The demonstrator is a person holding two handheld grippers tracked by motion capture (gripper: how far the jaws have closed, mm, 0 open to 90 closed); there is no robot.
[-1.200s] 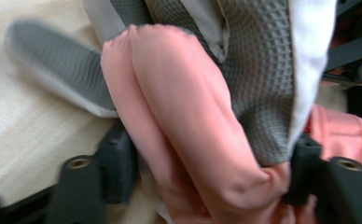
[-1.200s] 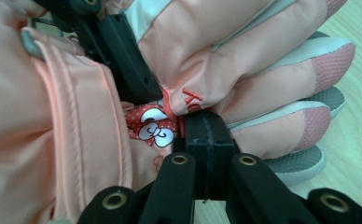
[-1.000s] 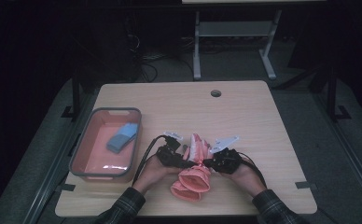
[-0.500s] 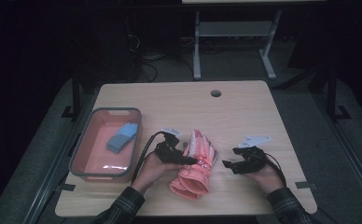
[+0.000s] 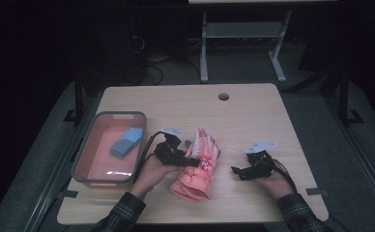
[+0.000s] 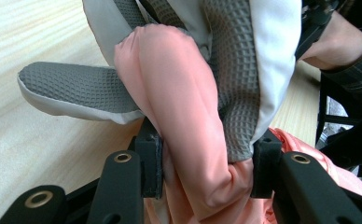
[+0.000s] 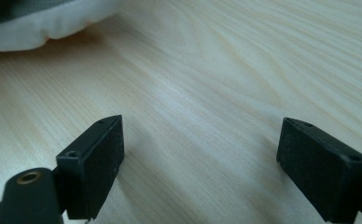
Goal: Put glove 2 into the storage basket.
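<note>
Right tool (image 5: 238, 171) has left glove (image 5: 197, 166), jaws apart.

A grey-rimmed pink tray (image 5: 84, 155) sits at the table's (image 5: 253, 121) nine o'clock edge, holding a blue sponge (image 5: 126, 142). A dark round hole (image 5: 223, 96) lies at twelve o'clock.

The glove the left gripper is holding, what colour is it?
The glove is salmon pink with grey waffle-textured patches and white trim, clearest in the left gripper view.

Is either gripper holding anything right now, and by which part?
The left gripper is shut on the pink glove, pinching a pink fold near its thumb. The right gripper is open over bare table.
</note>
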